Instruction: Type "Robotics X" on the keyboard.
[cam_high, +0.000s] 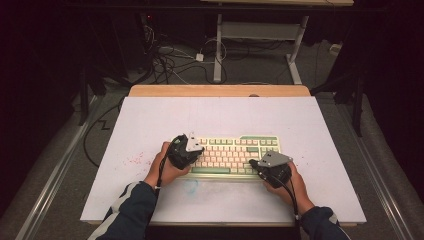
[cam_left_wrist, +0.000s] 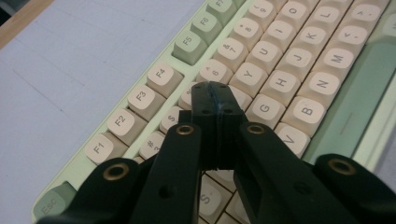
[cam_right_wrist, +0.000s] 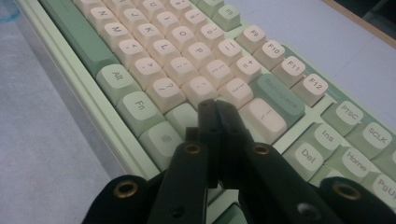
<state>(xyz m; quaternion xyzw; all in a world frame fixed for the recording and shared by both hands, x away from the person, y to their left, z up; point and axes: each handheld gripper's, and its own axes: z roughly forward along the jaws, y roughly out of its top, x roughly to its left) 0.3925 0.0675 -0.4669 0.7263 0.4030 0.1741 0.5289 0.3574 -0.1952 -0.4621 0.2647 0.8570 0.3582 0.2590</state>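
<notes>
The keyboard (cam_high: 232, 156) lies square near the counter's (cam_high: 150, 120) front edge, and the left gripper (cam_left_wrist: 215, 91) and right gripper (cam_right_wrist: 215, 106) hover over its two ends, jaws pressed together, likely so each blunt tip can press single keys.

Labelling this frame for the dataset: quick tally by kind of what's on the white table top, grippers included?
Keyboard: 1, cream and green keys
Grippers: 2, left gripper over the keyboard's left end, right gripper over its right end, jaws of both shut with nothing between them
Total: 3
</notes>
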